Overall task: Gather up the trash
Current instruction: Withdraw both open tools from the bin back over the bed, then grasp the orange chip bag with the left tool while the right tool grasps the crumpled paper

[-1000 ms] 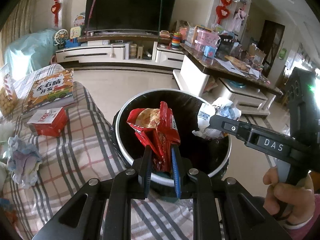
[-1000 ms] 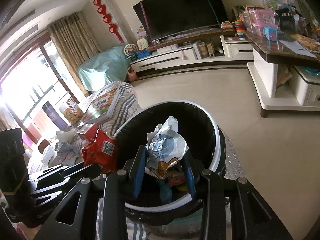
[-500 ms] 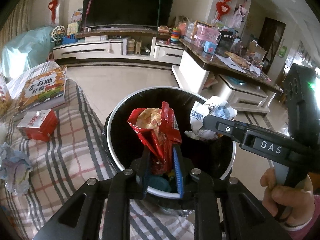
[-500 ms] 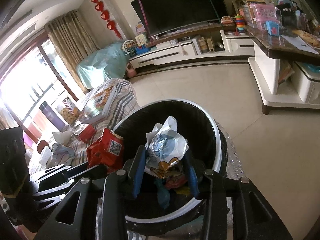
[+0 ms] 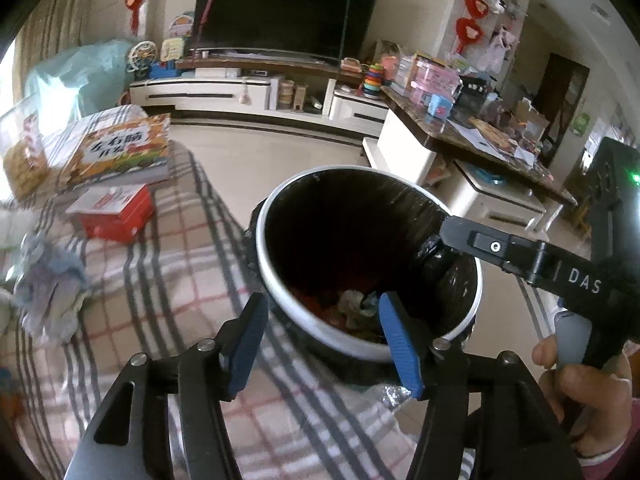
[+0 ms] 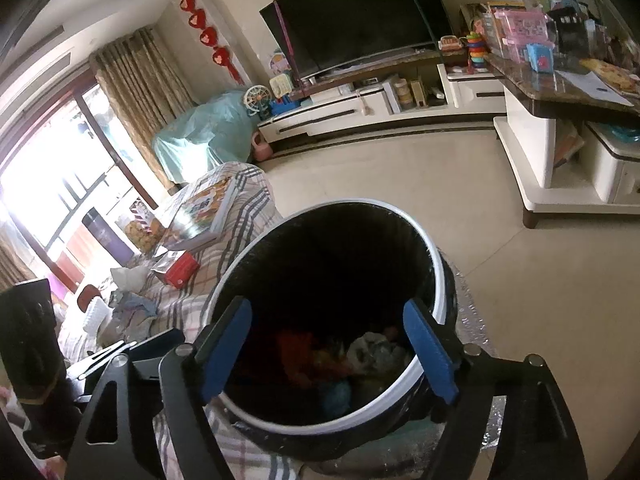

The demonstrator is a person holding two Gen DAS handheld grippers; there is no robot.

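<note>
A round trash bin (image 5: 280,280) with a white rim and black liner stands beside the checked sofa; it also shows in the right wrist view (image 6: 438,280). My left gripper (image 5: 322,334) is open and empty over the bin's near rim. My right gripper (image 6: 328,354) is open and empty above the bin mouth; it also shows in the left wrist view (image 5: 460,232). A red wrapper (image 6: 300,354) and a crumpled silver bag (image 6: 374,354) lie at the bottom of the bin. A crumpled bluish tissue (image 5: 50,288) lies on the sofa at the left.
On the checked sofa cover (image 5: 168,280) lie a red box (image 5: 114,212), a picture book (image 5: 120,150) and a snack bag (image 5: 24,152). A coffee table (image 5: 472,148) with clutter stands to the right. A TV (image 5: 280,16) and a low cabinet are at the far wall.
Both grippers have opened. The red wrapper left my left gripper and the silver bag left my right gripper; both now lie inside the bin.
</note>
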